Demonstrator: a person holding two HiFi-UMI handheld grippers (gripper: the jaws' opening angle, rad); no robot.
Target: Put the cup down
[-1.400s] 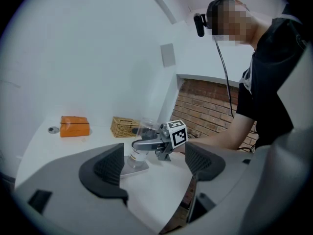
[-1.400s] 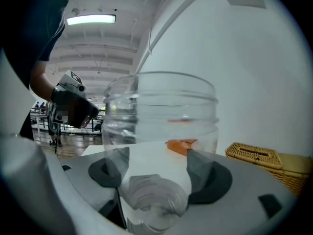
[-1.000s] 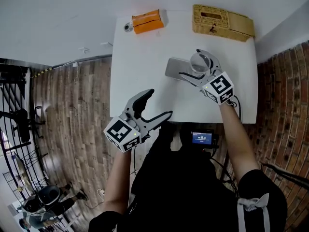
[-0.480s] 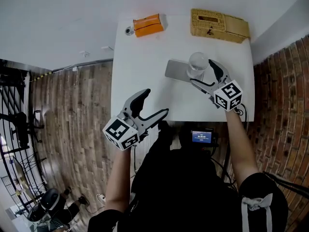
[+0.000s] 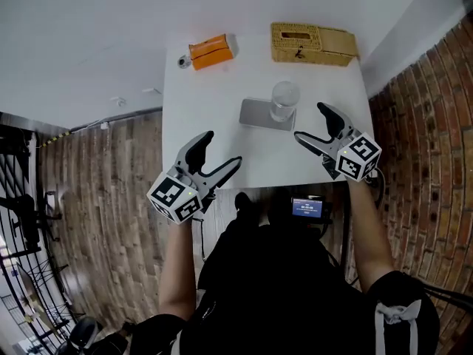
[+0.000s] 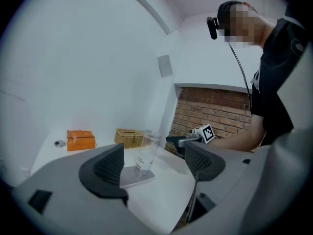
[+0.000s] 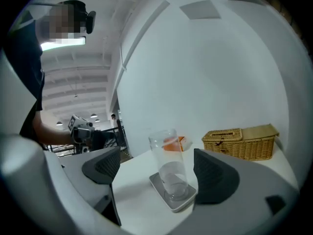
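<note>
A tall clear glass cup (image 5: 284,100) stands upright on a flat grey coaster (image 5: 258,115) near the middle of the white table (image 5: 214,124). The cup (image 7: 171,170) and its coaster (image 7: 164,192) show between my right jaws, some way ahead and untouched. My right gripper (image 5: 314,125) is open and empty, just right of the cup and nearer the front edge. My left gripper (image 5: 216,156) is open and empty over the table's front left edge. In the left gripper view the cup (image 6: 146,152) rises beyond the jaws.
A wicker basket (image 5: 313,44) sits at the table's back right, an orange box (image 5: 209,52) and a small round object (image 5: 182,62) at the back left. A brick wall (image 5: 417,124) runs along the right. Wood floor (image 5: 96,176) lies to the left.
My right gripper has let go of the cup, opened, and drawn back toward the front right. The cup now stands alone on the coaster. The left gripper has hardly shifted.
</note>
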